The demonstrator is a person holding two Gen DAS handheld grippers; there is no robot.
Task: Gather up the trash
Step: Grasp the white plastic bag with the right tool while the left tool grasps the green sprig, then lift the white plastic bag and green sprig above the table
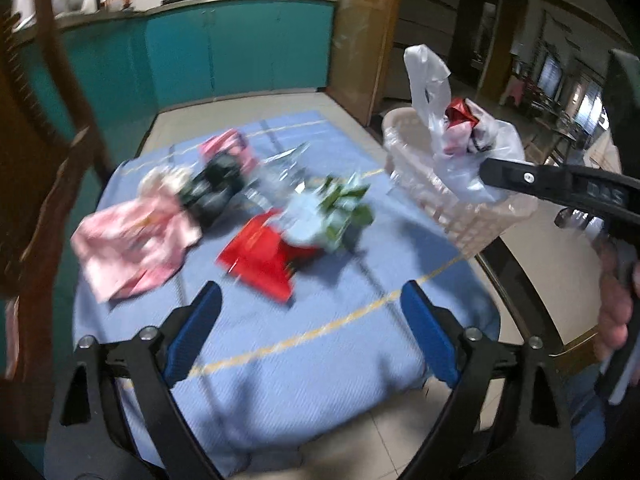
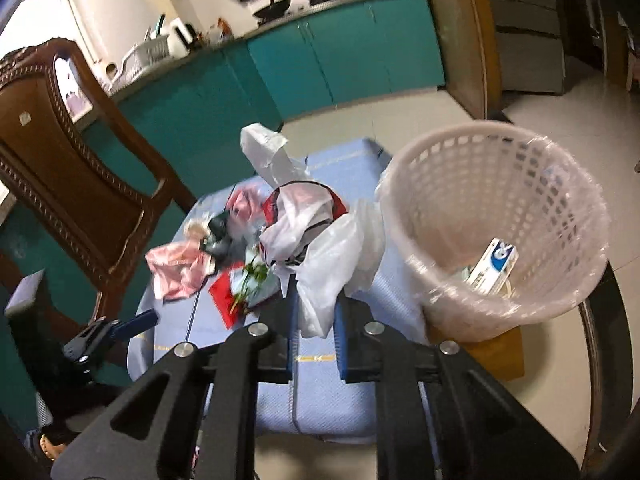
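Observation:
My right gripper (image 2: 316, 304) is shut on a crumpled white plastic bag (image 2: 320, 248) with red and dark scraps inside, held just left of the pink mesh waste basket (image 2: 500, 184). In the left wrist view the same bag (image 1: 460, 152) hangs over the basket's rim (image 1: 400, 120) from the right gripper (image 1: 486, 170). My left gripper (image 1: 312, 296) is open above the blue cloth (image 1: 320, 360), with nothing between its fingers. Ahead of it lie a red wrapper (image 1: 260, 256), a pink wrapper (image 1: 132, 244), a green-and-white wrapper (image 1: 336, 208) and a dark crumpled item (image 1: 212, 192).
A white and blue box (image 2: 494, 266) lies in the basket. A carved wooden chair (image 2: 68, 168) stands at the table's left. Teal cabinets (image 1: 240, 44) line the far wall. A person's hand (image 1: 616, 312) grips the right tool.

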